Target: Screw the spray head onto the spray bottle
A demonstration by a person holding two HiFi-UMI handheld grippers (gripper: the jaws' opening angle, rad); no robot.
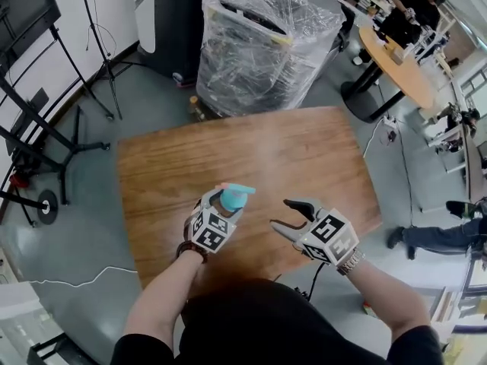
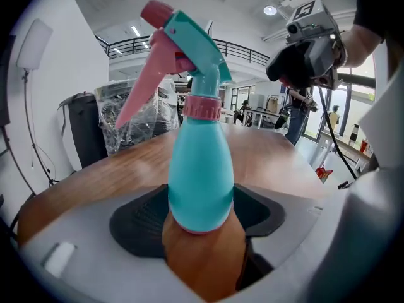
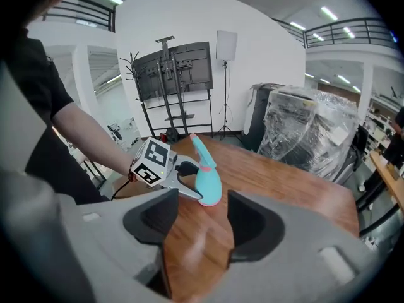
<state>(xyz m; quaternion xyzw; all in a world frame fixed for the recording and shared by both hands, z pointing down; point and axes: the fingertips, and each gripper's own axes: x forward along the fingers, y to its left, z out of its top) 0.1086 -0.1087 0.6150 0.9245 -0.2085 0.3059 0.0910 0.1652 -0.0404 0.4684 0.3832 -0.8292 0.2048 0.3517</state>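
Note:
A teal spray bottle stands upright on the wooden table, its teal spray head with pink trigger sitting on a pink collar. My left gripper is shut on the bottle's lower body, a pad pressing each side. From above, the bottle shows near the table's front edge. My right gripper is a short way to the bottle's right, open, with only bare table between its fingers. The right gripper view looks at the bottle and the left gripper from beside them.
A plastic-wrapped pallet load stands beyond the table's far edge. Tripod and screen stands are on the floor to the left. A round table with people is at the far right, and a person's legs at the right.

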